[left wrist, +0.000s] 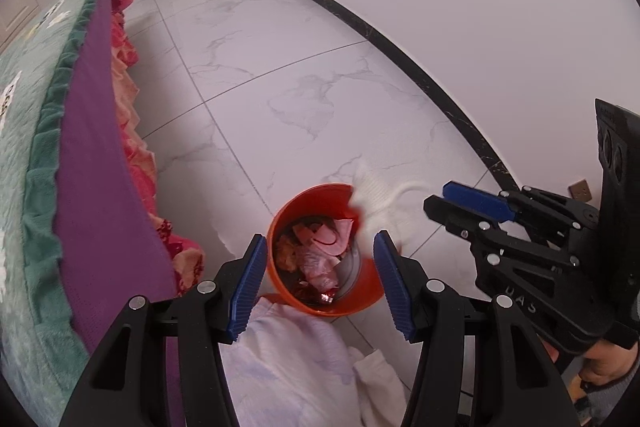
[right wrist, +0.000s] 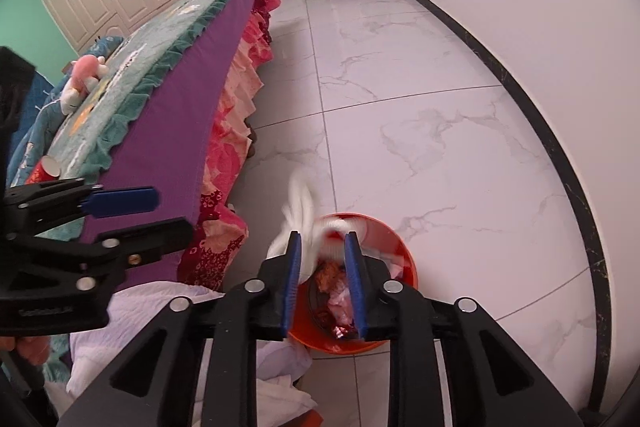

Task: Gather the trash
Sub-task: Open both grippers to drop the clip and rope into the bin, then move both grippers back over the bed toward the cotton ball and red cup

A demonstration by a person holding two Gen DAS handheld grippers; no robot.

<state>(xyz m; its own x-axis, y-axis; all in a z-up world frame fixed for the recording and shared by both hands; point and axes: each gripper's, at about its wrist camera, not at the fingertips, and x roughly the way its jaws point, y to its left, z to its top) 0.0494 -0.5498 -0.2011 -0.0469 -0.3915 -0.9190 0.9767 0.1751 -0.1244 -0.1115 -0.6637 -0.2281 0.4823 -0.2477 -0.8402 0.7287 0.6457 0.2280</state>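
An orange bin (left wrist: pixel 362 301) stands on the tiled floor beside the bed, holding crumpled pink and red wrappers. My left gripper (left wrist: pixel 320 237) hovers open right above it with nothing between its fingers. My right gripper (right wrist: pixel 323 235) is over the bin's (right wrist: pixel 394 241) near-left rim, jaws a little apart. A white tissue (right wrist: pixel 300 205) shows blurred at its fingertips, loose and over the rim. In the left wrist view the same tissue (left wrist: pixel 376 195) hangs just ahead of the right gripper (left wrist: pixel 434 197). The left gripper (right wrist: pixel 174 211) appears at the left of the right wrist view.
The bed (right wrist: pixel 168 107) with purple sheet and pink frill runs along the left, close to the bin. A red paper cup (right wrist: pixel 46 169) and a pink plush toy (right wrist: pixel 86 75) lie on it. White cloth (left wrist: pixel 296 359) is just below the grippers. A wall with a black skirting (right wrist: pixel 560 163) bounds the right.
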